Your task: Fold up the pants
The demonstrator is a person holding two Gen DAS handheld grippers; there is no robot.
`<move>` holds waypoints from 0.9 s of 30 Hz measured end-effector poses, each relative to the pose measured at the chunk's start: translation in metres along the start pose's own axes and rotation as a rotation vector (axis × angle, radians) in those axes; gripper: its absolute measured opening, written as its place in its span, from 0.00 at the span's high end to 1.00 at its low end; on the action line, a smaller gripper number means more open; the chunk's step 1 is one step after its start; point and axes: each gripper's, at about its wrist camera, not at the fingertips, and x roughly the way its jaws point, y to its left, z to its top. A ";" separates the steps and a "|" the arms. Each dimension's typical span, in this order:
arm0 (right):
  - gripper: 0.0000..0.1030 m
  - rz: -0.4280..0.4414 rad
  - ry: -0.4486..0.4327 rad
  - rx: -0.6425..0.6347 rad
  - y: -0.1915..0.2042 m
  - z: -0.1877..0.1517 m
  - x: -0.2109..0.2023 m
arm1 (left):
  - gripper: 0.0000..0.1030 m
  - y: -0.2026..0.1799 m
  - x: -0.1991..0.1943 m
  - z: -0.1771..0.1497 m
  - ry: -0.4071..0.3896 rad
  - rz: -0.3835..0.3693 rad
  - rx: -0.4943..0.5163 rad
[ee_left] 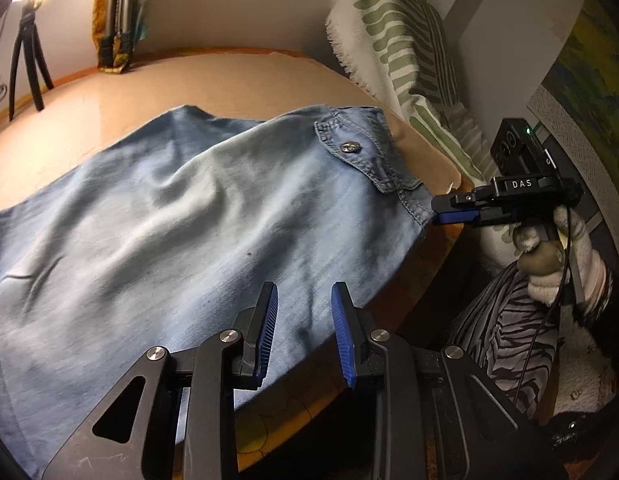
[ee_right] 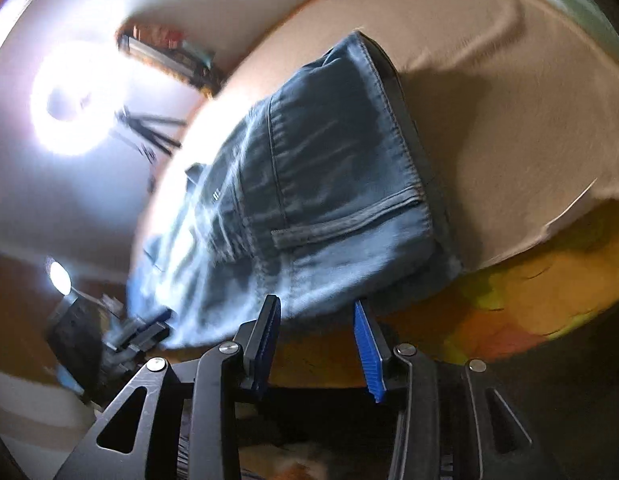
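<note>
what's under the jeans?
The jeans lie on a tan sheet that shows around them. At the near edge a patterned orange cover shows below the sheet. What lies directly beneath the denim is hidden.

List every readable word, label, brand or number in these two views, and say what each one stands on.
"DAS": white letters on the black body of the right gripper, seen in the left wrist view.
Raised marks on the black box above it: unreadable.
Metal button on the pants: embossing too small to read.
Right wrist view: blurred, no legible text.
</note>
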 end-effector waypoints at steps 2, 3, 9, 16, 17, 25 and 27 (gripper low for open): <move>0.57 0.030 -0.028 0.047 -0.004 -0.002 0.003 | 0.75 0.003 0.003 -0.001 0.009 0.000 -0.010; 0.57 0.030 -0.039 0.064 -0.006 -0.002 0.006 | 0.75 0.003 0.003 -0.001 0.012 0.000 -0.012; 0.66 0.029 -0.104 0.147 -0.014 -0.005 0.009 | 0.75 0.009 0.004 -0.004 0.019 0.007 -0.021; 1.00 -0.112 -0.260 -0.132 0.039 -0.011 -0.033 | 0.75 0.018 0.003 -0.006 0.019 0.024 -0.035; 1.00 -0.151 -0.290 -0.204 0.051 -0.018 -0.041 | 0.75 0.018 0.001 -0.005 0.011 0.021 -0.039; 0.90 -0.322 -0.110 -0.237 0.039 -0.029 -0.011 | 0.75 -0.002 0.009 0.005 0.014 -0.007 0.017; 0.76 -0.337 -0.070 -0.244 0.043 -0.026 -0.012 | 0.75 -0.005 0.014 0.006 0.022 -0.013 0.026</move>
